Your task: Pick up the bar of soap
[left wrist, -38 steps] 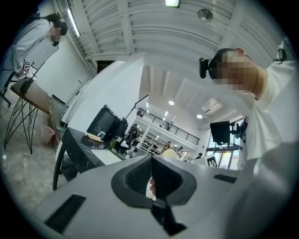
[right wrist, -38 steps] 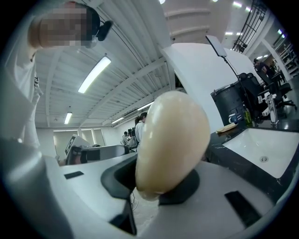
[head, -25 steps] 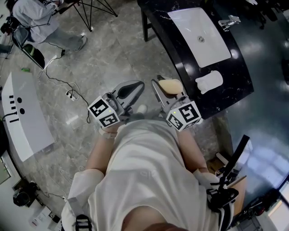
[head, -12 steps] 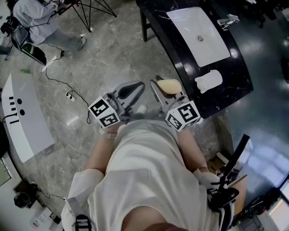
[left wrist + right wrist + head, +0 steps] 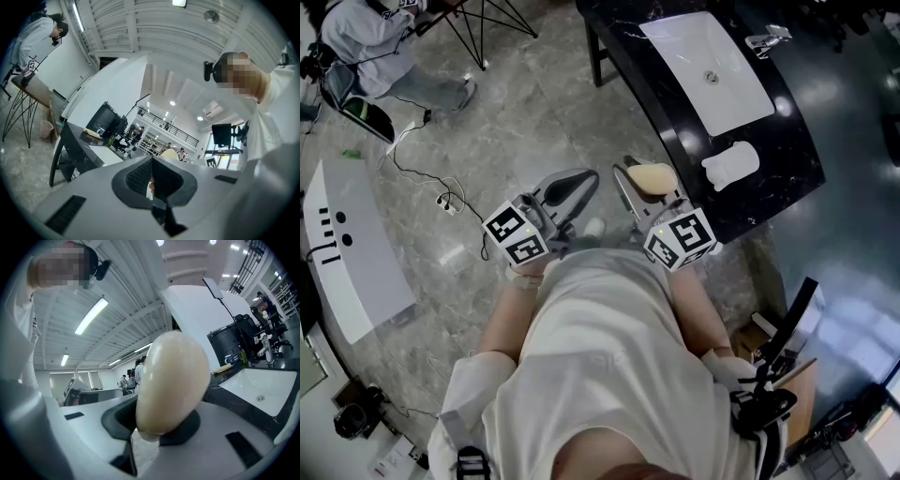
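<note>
Close against the person's white shirt [image 5: 600, 375], two tools are held level side by side. At about 11 o'clock is the left hand-held gripper [image 5: 581, 185]; its jaws are pressed together, and the left gripper view shows the dark pads meeting with nothing clamped between them. At about 1 o'clock, just beside it, is the right hand-held gripper [image 5: 649, 184], clamped on the bar of soap [image 5: 653, 178]. The soap is a pale cream oval, pinched across its lower part by both pads and standing up out of them, in the air above the grey tiled floor [image 5: 534, 122] and just short of the near edge of the desk.

Farther out toward 1 o'clock, the black desk [image 5: 787, 141] runs away at a slant. A rolled white cloth [image 5: 731, 165] lies on its near end. Beyond that a white rectangular sink [image 5: 741, 89] is set into the top, with a chrome tap [image 5: 766, 39] at its far side.

At 9 o'clock a white panel [image 5: 352, 253] lies on the floor, with a black cable [image 5: 412, 169] trailing near it. At 10 o'clock, farthest off, another person [image 5: 380, 42] sits beside black tripod legs [image 5: 487, 19].
</note>
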